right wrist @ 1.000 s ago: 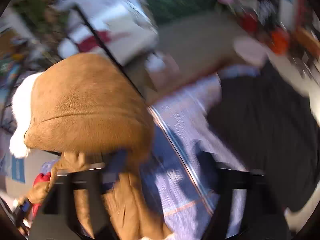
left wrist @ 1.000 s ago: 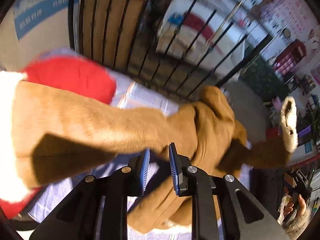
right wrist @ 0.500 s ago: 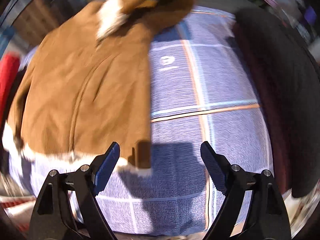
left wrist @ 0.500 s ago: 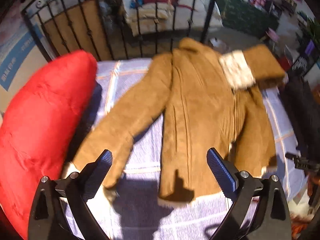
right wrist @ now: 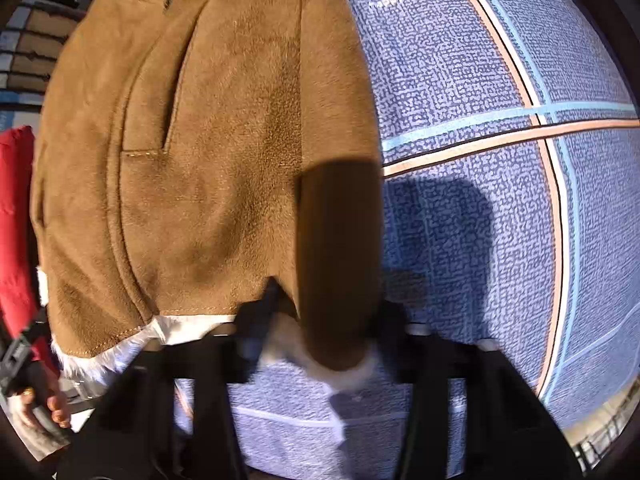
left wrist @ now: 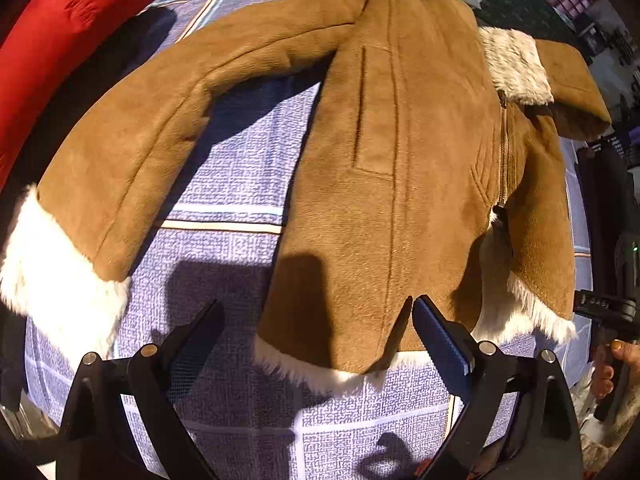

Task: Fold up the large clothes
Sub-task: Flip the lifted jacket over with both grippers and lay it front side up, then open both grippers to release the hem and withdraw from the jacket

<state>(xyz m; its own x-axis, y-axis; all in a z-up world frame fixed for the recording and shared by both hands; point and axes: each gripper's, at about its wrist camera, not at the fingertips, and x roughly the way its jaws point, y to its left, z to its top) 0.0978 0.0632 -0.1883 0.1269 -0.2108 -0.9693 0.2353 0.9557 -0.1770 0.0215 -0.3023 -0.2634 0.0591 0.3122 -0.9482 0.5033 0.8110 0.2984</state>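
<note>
Left wrist: tan coat (left wrist: 384, 184) spread on blue checked sheet (left wrist: 224, 184); left hand-held gripper (left wrist: 316, 332) apart; right's blurred, unclear.

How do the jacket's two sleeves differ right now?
The sleeve nearer the red coat lies stretched out on the sheet, cuff at the near edge; the other sleeve is folded across the jacket's top, cuff by the zip. Both are brown with white fur cuffs.

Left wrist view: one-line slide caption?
Open left hand-held gripper poised at the hem of a tan fur-trimmed jacket spread on a blue plaid sheet.
</note>
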